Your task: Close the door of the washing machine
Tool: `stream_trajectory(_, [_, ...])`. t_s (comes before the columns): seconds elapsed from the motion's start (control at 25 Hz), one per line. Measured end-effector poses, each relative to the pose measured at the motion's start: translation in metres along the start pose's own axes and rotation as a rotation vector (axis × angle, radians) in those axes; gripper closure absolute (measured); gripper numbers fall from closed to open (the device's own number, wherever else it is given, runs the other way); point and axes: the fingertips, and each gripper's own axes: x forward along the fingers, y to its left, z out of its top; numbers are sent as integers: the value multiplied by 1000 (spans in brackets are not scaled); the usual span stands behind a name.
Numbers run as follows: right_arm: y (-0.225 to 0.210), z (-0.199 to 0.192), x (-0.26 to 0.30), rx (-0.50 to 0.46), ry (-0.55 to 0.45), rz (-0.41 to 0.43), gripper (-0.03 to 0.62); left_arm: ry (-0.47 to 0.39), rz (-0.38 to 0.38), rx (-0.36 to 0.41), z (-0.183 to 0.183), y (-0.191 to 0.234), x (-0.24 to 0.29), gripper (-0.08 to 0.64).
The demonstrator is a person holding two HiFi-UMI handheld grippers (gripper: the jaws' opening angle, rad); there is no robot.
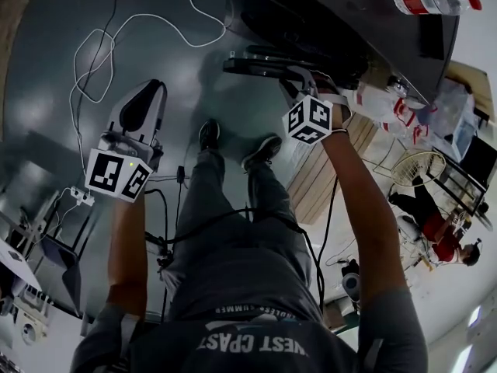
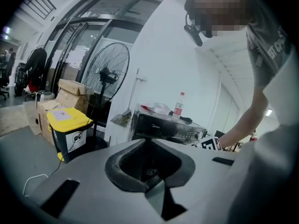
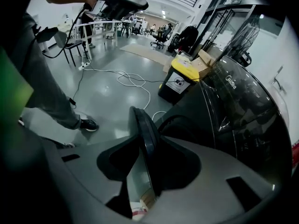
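The dark washing machine [image 1: 334,22] stands at the top of the head view, and its door [image 1: 260,64] juts out edge-on toward me. My right gripper [image 1: 293,80] reaches down to that door. In the right gripper view the door's dark curved rim [image 3: 142,129] runs between the jaws, and my right gripper [image 3: 145,155] is shut on it. The machine's glossy front [image 3: 233,111] is to the right. My left gripper [image 1: 144,103] hangs over the floor to the left, away from the machine. In the left gripper view, my left gripper [image 2: 156,185] is shut with nothing in it, and the machine [image 2: 166,127] is ahead.
A water bottle [image 1: 431,0] lies on the machine's top. White cables [image 1: 101,45] loop over the grey floor. My shoes [image 1: 210,134] stand just before the door. A yellow-lidded bin [image 3: 180,80] and a floor fan [image 2: 110,73] stand beside the machine. Wooden boards [image 1: 326,169] are at the right.
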Motion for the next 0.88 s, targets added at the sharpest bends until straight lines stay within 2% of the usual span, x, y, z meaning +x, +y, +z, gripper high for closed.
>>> stream_trajectory(0.88, [-76, -3, 30, 155, 94, -256, 423, -4, 69, -13, -11, 22, -22, 514])
